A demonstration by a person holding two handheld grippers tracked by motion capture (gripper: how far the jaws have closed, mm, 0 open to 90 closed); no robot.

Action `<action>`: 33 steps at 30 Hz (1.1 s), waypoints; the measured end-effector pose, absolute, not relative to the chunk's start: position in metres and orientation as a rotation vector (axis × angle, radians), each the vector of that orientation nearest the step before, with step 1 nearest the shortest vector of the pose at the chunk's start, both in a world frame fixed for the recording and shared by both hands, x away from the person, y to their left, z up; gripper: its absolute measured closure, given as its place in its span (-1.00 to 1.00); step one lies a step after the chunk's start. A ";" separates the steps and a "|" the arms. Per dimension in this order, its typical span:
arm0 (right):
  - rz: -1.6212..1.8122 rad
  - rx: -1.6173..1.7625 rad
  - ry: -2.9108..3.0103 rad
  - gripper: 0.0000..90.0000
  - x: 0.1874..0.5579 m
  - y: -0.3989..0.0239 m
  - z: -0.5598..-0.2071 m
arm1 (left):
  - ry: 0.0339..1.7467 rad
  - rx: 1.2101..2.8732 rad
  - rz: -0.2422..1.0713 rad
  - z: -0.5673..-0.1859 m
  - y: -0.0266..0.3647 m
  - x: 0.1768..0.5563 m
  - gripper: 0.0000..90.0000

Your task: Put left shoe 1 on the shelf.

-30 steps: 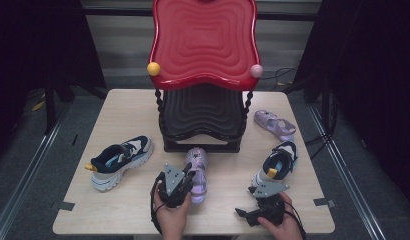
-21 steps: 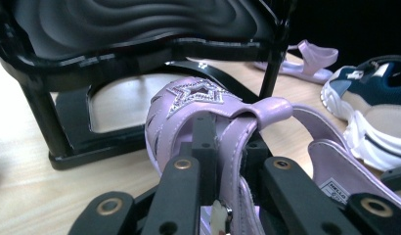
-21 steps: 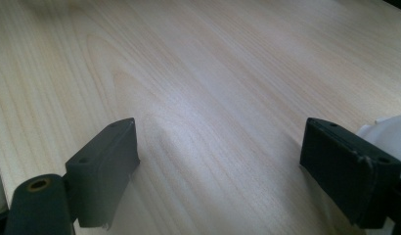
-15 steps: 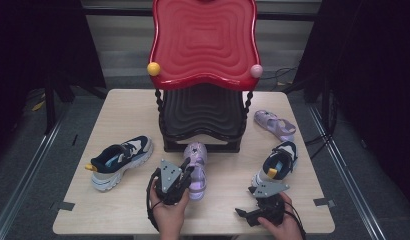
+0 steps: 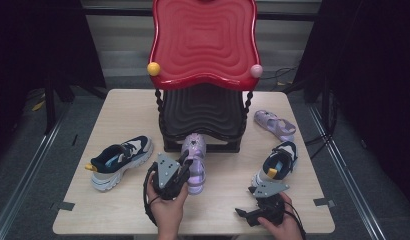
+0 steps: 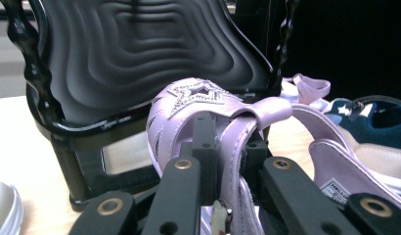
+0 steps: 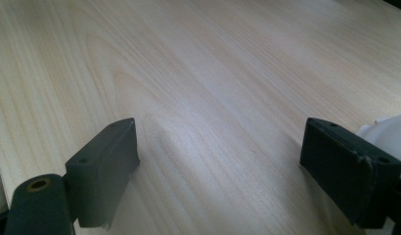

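Observation:
A lilac sandal (image 5: pixel 195 152) with a glittery star lies in front of the rack, its toe toward the black lower shelf (image 5: pixel 203 112). My left gripper (image 5: pixel 183 163) is shut on the sandal's strap. In the left gripper view the strap (image 6: pixel 269 108) runs down between the two black jaws of the left gripper (image 6: pixel 228 147), and the sandal's heel end is raised off the table. My right gripper (image 5: pixel 241 213) rests low at the table's front right. It is the right gripper (image 7: pixel 218 147) whose jaws stand wide open over bare wood, with nothing between them.
A two-tier rack with a red wavy top (image 5: pixel 203 42) stands at the back middle. A second lilac sandal (image 5: pixel 274 125) lies right of it. One navy sneaker (image 5: pixel 120 160) sits at the left, another (image 5: pixel 277 165) at the right near my right hand. The table (image 5: pixel 108 210) has bare wood along its front.
My left gripper has risen a little and drawn the lilac sandal's heel end up with it. The right gripper has stayed where it was.

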State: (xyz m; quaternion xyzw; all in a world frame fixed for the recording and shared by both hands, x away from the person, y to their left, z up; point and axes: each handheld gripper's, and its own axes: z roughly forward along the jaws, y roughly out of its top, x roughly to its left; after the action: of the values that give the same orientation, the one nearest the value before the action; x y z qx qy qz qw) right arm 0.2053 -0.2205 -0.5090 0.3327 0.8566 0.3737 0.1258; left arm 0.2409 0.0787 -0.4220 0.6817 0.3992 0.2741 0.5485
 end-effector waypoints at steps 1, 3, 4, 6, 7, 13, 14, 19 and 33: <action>1.085 0.970 2.495 -0.70 0.205 -0.220 -0.509 | 0.946 1.615 0.649 -0.422 0.079 0.241 0.83; 1.089 0.969 2.495 -0.70 0.205 -0.220 -0.509 | 0.946 1.611 0.648 -0.419 0.078 0.243 0.83; 1.089 0.969 2.495 -0.70 0.205 -0.220 -0.509 | 0.943 1.612 0.648 -0.416 0.078 0.245 0.83; 1.089 0.969 2.495 -0.70 0.205 -0.220 -0.509 | 0.936 1.605 0.654 -0.410 0.076 0.248 0.83; 1.089 0.970 2.495 -0.70 0.205 -0.220 -0.509 | 0.936 1.605 0.654 -0.410 0.076 0.248 0.83; 1.085 0.970 2.495 -0.70 0.205 -0.220 -0.509 | 0.921 1.595 0.671 -0.397 0.072 0.254 0.83; 1.087 0.970 2.495 -0.70 0.205 -0.220 -0.509 | 0.918 1.588 0.671 -0.396 0.071 0.255 0.83; 1.084 0.968 2.494 -0.70 0.205 -0.221 -0.509 | 0.910 1.576 0.687 -0.387 0.066 0.260 0.83; 1.084 0.968 2.494 -0.70 0.205 -0.221 -0.509 | 0.909 1.556 0.730 -0.377 0.066 0.271 0.83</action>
State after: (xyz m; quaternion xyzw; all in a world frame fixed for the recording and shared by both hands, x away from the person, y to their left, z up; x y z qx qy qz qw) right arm 0.2053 -0.2205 -0.5089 0.3327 0.8570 0.3725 0.1271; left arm 0.2712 0.0660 -0.3769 0.6609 0.3864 0.3103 0.5635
